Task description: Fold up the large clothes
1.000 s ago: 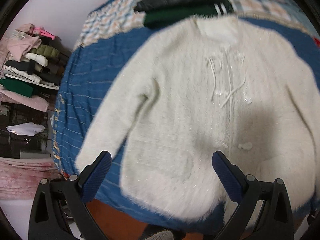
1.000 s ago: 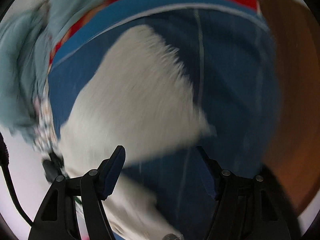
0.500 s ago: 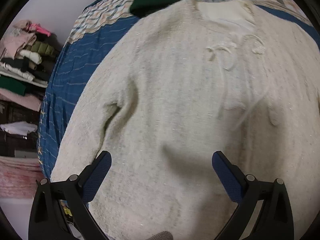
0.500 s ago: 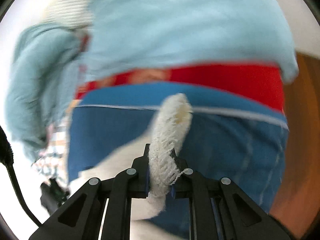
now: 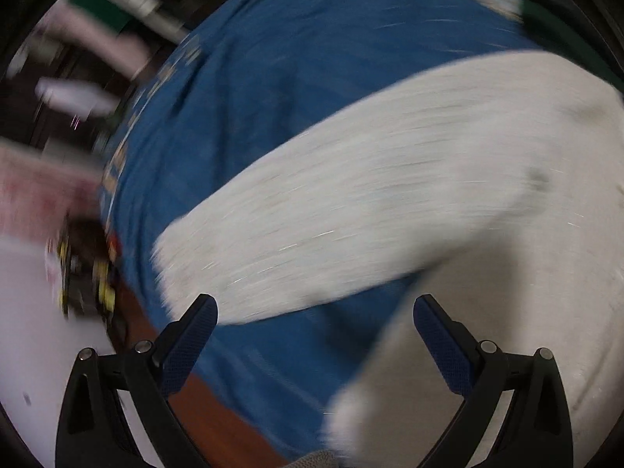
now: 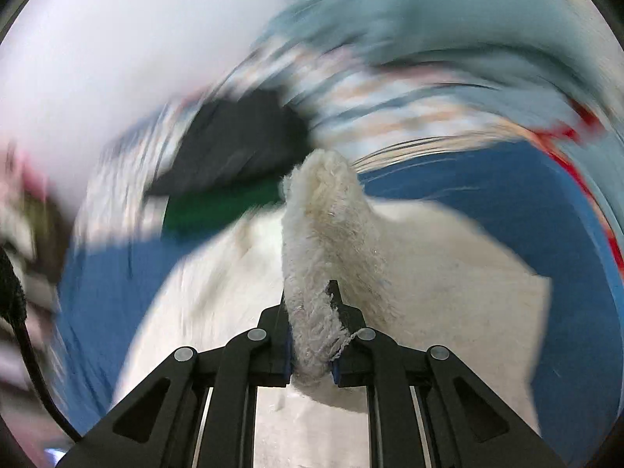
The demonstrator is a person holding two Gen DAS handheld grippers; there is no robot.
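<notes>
Early fold step, judged: one sleeve gathered, the other about to be taken. Fluffy cream-white knitted cardigan (image 5: 409, 195) spread flat on a blue striped bedspread (image 5: 304, 58). Right gripper (image 6: 312, 335) clamped tight on a bunched cuff of that cardigan, tuft standing up between the pads, body of the garment beyond and below the jaws. Left gripper (image 5: 312, 335) empty, jaws wide apart, angled down over the other sleeve, cuff end just ahead of the left-side pad; picture blurred. Next, probably: lowered onto the cuff, closed, carried across the chest. Beyond the jaws in the right view: black and green folded garments (image 6: 230, 179) touching the collar, a possible snag. Beside the bed, left of the jaws: blurred pink and white clothes (image 5: 97, 39).
</notes>
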